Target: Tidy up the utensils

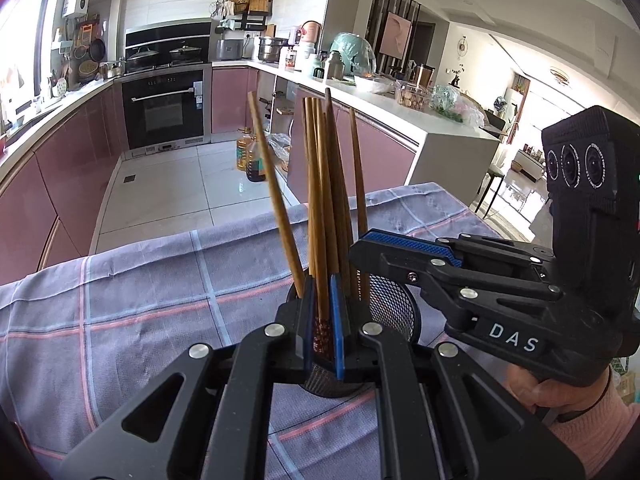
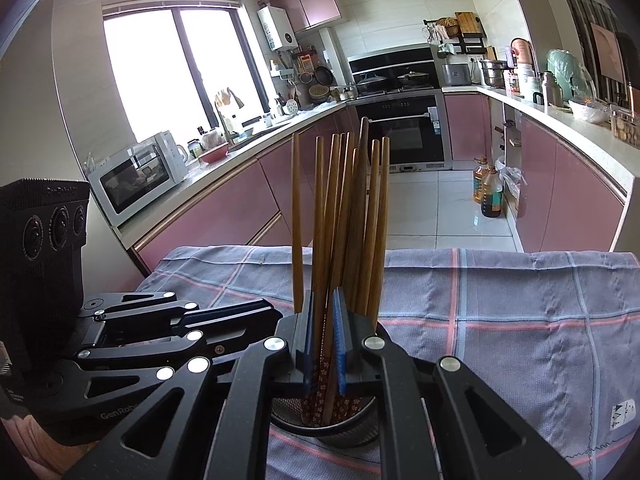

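At the centre of both wrist views, a black mesh holder point(image 1: 394, 312) stands on the checked cloth point(image 1: 120, 312) with a bundle of wooden chopsticks point(image 1: 328, 184) upright in it, tips fanning toward 12 o'clock.

Gripper state:
- Left gripper point(image 1: 323, 332): jaws nearly closed, blue pads pressed on a chopstick with a patterned lower end, directly above the holder rim.
- Right gripper point(image 2: 323, 344): jaws nearly closed, clamped on what appears to be two chopsticks with patterned ends, also over the holder. In the left wrist view its body enters from 3 o'clock.

Hazards, as judged from this position:
- Both grippers crowd the same small opening. Collision between finger linkages is likely if either shifts sideways.
- The holder looks light. A lateral pull on a gripped stick could tip it and spill the bundle.
- One chopstick point(image 1: 276, 196) leans out toward 11 o'clock in the left wrist view. A bump could lever it over the rim.
- Release before the sticks rest on the holder floor could let them bounce or slant; whether they are seated cannot be told, as the base is hidden.
- The loose cloth may slide or bunch under a dragged holder.

Surroundings: the cloth is lilac with pink and pale-blue lines and drapes over the table's far edge. Beyond lies a kitchen with pink cabinets point(image 2: 224, 208), a built-in oven point(image 1: 166, 110) at 11 o'clock, a white microwave point(image 2: 138, 178) at 10 o'clock, a bright window point(image 2: 176, 68) and a pale tiled floor point(image 1: 176, 184).
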Motion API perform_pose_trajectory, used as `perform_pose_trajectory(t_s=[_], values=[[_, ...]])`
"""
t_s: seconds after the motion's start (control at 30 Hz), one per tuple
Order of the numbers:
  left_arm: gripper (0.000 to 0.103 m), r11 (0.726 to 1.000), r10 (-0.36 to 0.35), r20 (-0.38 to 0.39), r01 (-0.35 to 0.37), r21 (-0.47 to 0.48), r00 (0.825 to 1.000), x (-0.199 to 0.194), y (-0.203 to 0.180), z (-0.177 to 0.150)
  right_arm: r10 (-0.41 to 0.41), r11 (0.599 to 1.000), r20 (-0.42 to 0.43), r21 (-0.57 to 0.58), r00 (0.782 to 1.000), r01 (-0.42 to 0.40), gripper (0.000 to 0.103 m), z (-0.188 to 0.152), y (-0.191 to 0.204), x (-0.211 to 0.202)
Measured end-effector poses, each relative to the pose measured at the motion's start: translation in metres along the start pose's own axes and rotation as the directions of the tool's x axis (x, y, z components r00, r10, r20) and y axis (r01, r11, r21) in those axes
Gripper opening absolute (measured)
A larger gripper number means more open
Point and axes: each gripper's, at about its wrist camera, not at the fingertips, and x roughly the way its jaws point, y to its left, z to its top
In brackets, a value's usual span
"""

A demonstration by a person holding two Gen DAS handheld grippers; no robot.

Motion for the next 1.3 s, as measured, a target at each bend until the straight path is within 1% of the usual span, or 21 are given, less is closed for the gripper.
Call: perform_pose_trajectory(t_s=[0.07, 0.1, 0.2, 0.27, 0.3, 0.33, 0.37, 0.4, 0.43, 0.47, 0.5, 0.57, 0.6, 0.63, 0.73, 0.83, 0.9, 1.07, 1.13, 1.2, 1.3], values=[[0.008, 1.0, -0.002, 0.0, 0.002, -0.008, 1.0, 0.0, 0.004, -0.003, 0.002, 1.0, 0.009, 0.003, 1.0, -0.002, 0.019, -0.001, -0.001, -0.004], [0.01, 1.0, -0.003, 0.003, 0.003, -0.011, 1.0, -0.001, 0.005, -0.005, 0.003, 1.0, 0.012, 0.003, 1.0, -0.003, 0.021, -0.001, -0.001, -0.007], [0.021, 1.0, 0.001, 0.019, -0.001, -0.017, 1.0, -0.009, 0.01, -0.011, 0.008, 1.0, 0.025, 0.002, 1.0, -0.008, 0.029, -0.005, 0.002, -0.014], [0.027, 1.0, 0.012, 0.045, -0.011, -0.019, 0.999, -0.019, 0.012, -0.016, 0.012, 1.0, 0.034, -0.002, 0.999, -0.012, 0.038, -0.008, 0.005, -0.019], [0.032, 1.0, 0.024, 0.062, -0.023, -0.02, 0.998, -0.025, 0.013, -0.019, 0.015, 1.0, 0.04, -0.002, 0.999, -0.015, 0.041, -0.01, 0.006, -0.022], [0.041, 0.999, 0.038, 0.079, -0.037, -0.021, 0.996, -0.03, 0.014, -0.022, 0.016, 1.0, 0.048, -0.002, 0.999, -0.016, 0.046, -0.012, 0.008, -0.025], [0.046, 0.998, 0.052, 0.098, -0.05, -0.023, 0.994, -0.037, 0.015, -0.024, 0.014, 1.0, 0.058, -0.002, 0.998, -0.014, 0.054, -0.013, 0.009, -0.028], [0.057, 0.997, 0.073, 0.118, -0.07, -0.028, 0.99, -0.044, 0.016, -0.027, 0.009, 1.0, 0.07, -0.006, 0.998, -0.008, 0.058, -0.015, 0.011, -0.031], [0.069, 0.994, 0.103, 0.139, -0.1, -0.033, 0.985, -0.051, 0.017, -0.031, 0.002, 1.0, 0.081, -0.009, 0.997, -0.001, 0.064, -0.017, 0.012, -0.035], [0.075, 0.991, 0.134, 0.158, -0.13, -0.038, 0.978, -0.058, 0.018, -0.035, -0.008, 1.0, 0.094, -0.012, 0.996, 0.009, 0.069, -0.02, 0.014, -0.038], [0.081, 0.986, 0.167, 0.175, -0.162, -0.042, 0.97, -0.063, 0.02, -0.04, -0.017, 1.0, 0.105, -0.016, 0.994, 0.018, 0.076, -0.022, 0.016, -0.04], [0.086, 0.976, 0.218, 0.195, -0.212, -0.053, 0.956, -0.075, 0.023, -0.047, -0.04, 0.999, 0.122, -0.026, 0.992, 0.043, 0.084, -0.027, 0.02, -0.044], [0.095, 0.971, 0.24, 0.204, -0.231, -0.063, 0.949, -0.08, 0.026, -0.051, -0.051, 0.998, 0.131, -0.031, 0.99, 0.056, 0.086, -0.031, 0.023, -0.045], [0.097, 0.966, 0.26, 0.218, -0.249, -0.076, 0.941, -0.087, 0.027, -0.054, -0.057, 0.997, 0.137, -0.035, 0.989, 0.063, 0.089, -0.034, 0.025, -0.046], [0.097, 0.947, 0.319, 0.25, -0.298, -0.118, 0.914, -0.104, 0.034, -0.064, -0.085, 0.995, 0.173, -0.042, 0.981, 0.094, 0.096, -0.041, 0.032, -0.051], [0.097, 0.932, 0.359, 0.279, -0.326, -0.158, 0.891, -0.122, 0.04, -0.073, -0.119, 0.989, 0.207, -0.06, 0.971, 0.134, 0.096, -0.046, 0.039, -0.056], [0.097, 0.926, 0.373, 0.293, -0.334, -0.175, 0.881, -0.133, 0.043, -0.081, -0.139, 0.985, 0.228, -0.071, 0.964, 0.158, 0.096, -0.049, 0.045, -0.059], [0.097, 0.906, 0.422, 0.33, -0.379, -0.189, 0.845, -0.153, 0.041, -0.093, -0.172, 0.974, 0.284, -0.097, 0.943, 0.207, 0.096, -0.057, 0.057, -0.069], [0.097, 0.906, 0.423, 0.341, -0.38, -0.187, 0.84, -0.159, 0.038, -0.094, -0.18, 0.971, 0.304, -0.097, 0.935, 0.218, 0.096, -0.059, 0.06, -0.073], [0.097, 0.902, 0.432, 0.359, -0.389, -0.188, 0.827, -0.165, 0.036, -0.097, -0.187, 0.968, 0.321, -0.1, 0.928, 0.23, 0.096, -0.061, 0.063, -0.076], [0.097, 0.899, 0.438, 0.378, -0.393, -0.193, 0.816, -0.173, 0.033, -0.104, -0.204, 0.962, 0.351, -0.102, 0.914, 0.253, 0.096, -0.066, 0.067, -0.08]])
